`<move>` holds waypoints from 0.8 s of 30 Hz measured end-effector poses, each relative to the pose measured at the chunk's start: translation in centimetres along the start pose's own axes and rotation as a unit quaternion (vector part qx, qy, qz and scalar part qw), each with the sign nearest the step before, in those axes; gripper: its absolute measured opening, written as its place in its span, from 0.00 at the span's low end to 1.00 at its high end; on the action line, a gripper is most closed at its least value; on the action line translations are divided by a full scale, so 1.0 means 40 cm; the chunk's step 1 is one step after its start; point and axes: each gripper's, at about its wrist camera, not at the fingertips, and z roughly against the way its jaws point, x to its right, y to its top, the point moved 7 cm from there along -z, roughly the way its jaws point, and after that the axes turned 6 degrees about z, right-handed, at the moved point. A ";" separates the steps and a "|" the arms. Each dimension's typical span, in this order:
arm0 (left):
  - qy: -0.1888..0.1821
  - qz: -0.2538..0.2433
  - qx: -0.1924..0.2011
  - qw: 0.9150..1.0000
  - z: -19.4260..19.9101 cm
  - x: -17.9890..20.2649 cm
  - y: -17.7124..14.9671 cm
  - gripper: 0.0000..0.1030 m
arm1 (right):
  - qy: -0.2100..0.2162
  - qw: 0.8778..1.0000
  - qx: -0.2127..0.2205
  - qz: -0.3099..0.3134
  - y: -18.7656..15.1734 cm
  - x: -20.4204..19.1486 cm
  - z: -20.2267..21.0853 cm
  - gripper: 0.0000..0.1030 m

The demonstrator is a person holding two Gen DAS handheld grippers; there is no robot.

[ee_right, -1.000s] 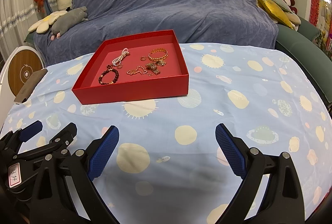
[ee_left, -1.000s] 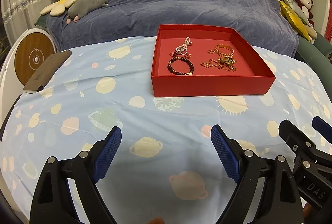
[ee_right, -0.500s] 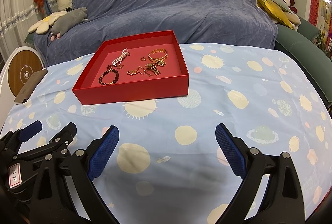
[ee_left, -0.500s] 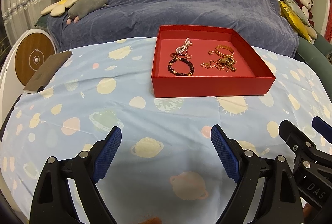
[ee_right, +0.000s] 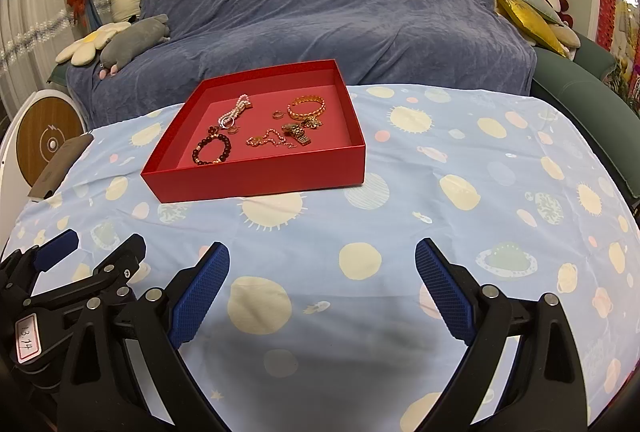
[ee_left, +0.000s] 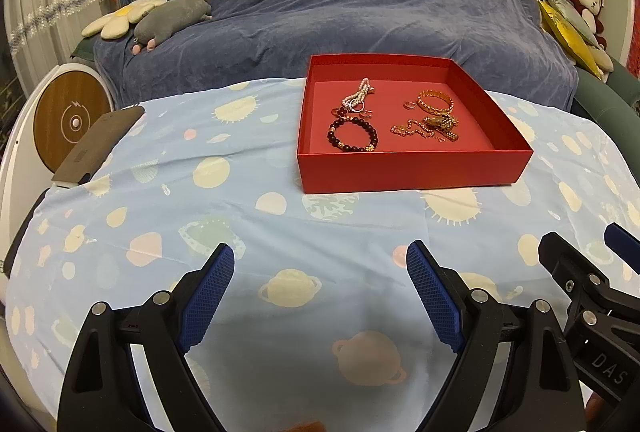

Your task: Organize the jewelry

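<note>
both the left gripper point(ee_left: 320, 268) and right gripper point(ee_right: 322, 266) hover with jaws spread wide and empty, well short of the red tray point(ee_left: 408, 172), whose dark bead bracelet point(ee_left: 353, 139) lies nearest the left.

Soft, even indoor light in both views, no glare. Faint shadows pool on the cloth point(ee_left: 280, 192) beneath the fingers point(ee_left: 208, 296). Focus holds sharp throughout. Fisheye bends the edges hard, and dark vignette fills the corners.
</note>
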 end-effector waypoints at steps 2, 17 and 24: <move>0.000 0.000 0.001 1.000 0.000 0.001 0.000 0.83 | 0.000 1.000 0.000 0.001 -0.001 0.000 0.000 0.89; 0.004 -0.001 0.009 1.000 0.003 -0.003 -0.001 0.83 | 0.000 1.000 -0.001 0.001 -0.002 -0.004 0.002 0.89; 0.009 0.000 0.011 1.000 0.005 -0.006 0.002 0.83 | 0.001 1.000 -0.002 0.003 -0.008 -0.016 -0.001 0.89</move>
